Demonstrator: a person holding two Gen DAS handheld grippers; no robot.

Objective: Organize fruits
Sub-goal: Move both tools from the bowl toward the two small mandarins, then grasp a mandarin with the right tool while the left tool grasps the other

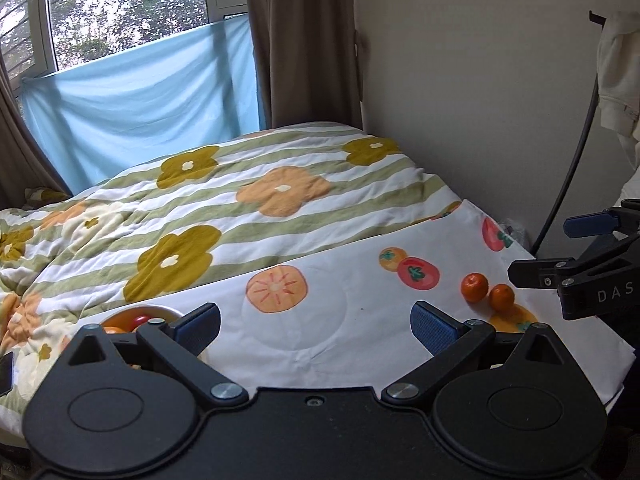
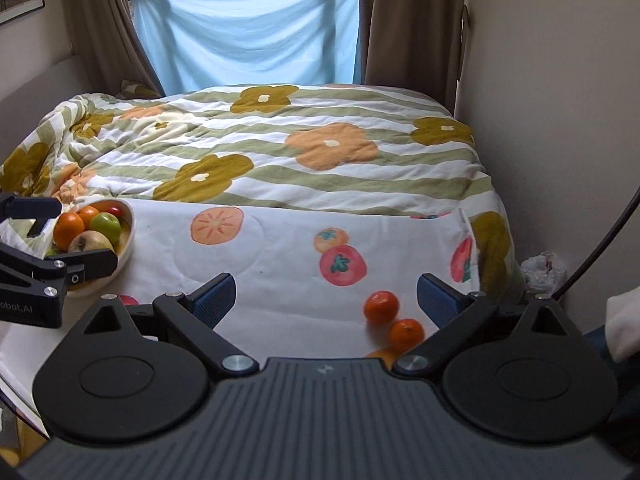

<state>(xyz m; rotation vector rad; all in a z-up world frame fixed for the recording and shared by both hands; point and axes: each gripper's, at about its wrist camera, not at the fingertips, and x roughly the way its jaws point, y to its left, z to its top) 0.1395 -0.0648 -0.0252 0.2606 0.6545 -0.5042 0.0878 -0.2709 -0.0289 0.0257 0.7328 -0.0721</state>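
On the fruit-printed white sheet (image 2: 280,280), two small round orange tangerines (image 2: 381,306) are seen touching; left gripper (image 1: 316,326) and right gripper (image 2: 326,300) are held spread, empty.

Green-striped quilt (image 2: 280,152) with ochre and orange flowers; white sheet (image 2: 280,280) printed with fruit; orange tangerines (image 2: 381,306) at lower right.
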